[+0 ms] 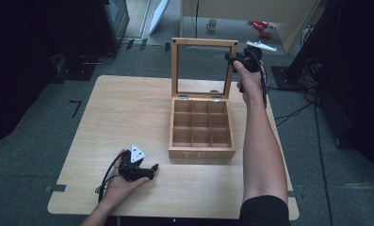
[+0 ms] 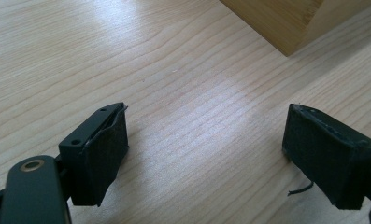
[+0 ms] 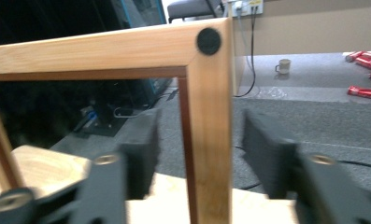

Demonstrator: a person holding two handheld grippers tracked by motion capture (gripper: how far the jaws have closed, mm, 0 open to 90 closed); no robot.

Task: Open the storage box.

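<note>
Wooden tea box (image 1: 201, 136) lid frame (image 3: 206, 116) betw. spread R gripper (image 3: 199, 154) fingers; L gripper (image 2: 204, 154) fingers apart.

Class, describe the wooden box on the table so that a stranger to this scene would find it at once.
Start at the light wooden table. On its right half stands the wooden box, its glass-paned lid upright, with the right tongs at the lid's top corner. It alone has nine empty square compartments and letters on its front.

The blurred right claw (image 3: 199, 154) hides the lid frame's (image 3: 209, 116) lower end.
</note>
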